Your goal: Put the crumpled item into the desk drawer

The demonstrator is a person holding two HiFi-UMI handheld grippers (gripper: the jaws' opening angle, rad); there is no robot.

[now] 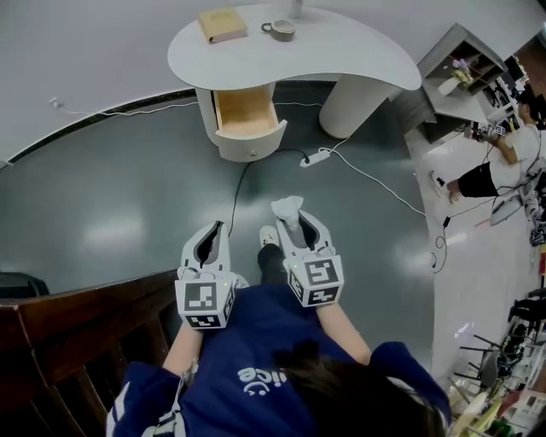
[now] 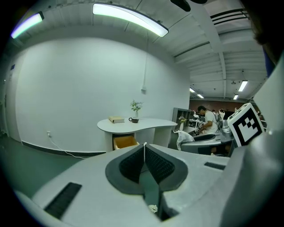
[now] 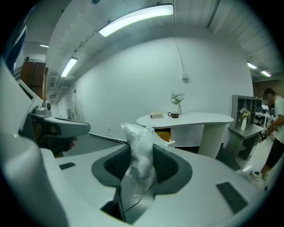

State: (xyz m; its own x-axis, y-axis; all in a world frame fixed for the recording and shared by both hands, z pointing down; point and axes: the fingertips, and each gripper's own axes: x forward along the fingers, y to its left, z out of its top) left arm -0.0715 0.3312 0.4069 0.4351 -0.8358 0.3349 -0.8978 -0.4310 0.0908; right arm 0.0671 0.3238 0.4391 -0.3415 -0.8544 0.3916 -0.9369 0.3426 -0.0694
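Observation:
My right gripper [image 1: 293, 220] is shut on a crumpled clear plastic item [image 3: 140, 155], which sticks up white past the jaw tips [image 1: 287, 209] in the head view. My left gripper [image 1: 213, 232] has its jaws closed together with nothing between them [image 2: 144, 153]. Both grippers hang over the dark floor, well short of the white desk [image 1: 358, 51]. The desk's wooden drawer [image 1: 245, 113] stands pulled open and looks empty inside. The same drawer shows small and far in the left gripper view [image 2: 124, 142] and partly behind the plastic in the right gripper view [image 3: 165, 135].
A tan book [image 1: 222, 24] and a cup [image 1: 280, 30] sit on the desk top. A power strip with cables [image 1: 314, 158] lies on the floor between me and the desk. Dark wooden furniture [image 1: 68, 324] is at my left. A person [image 1: 499, 162] stands by shelves at the right.

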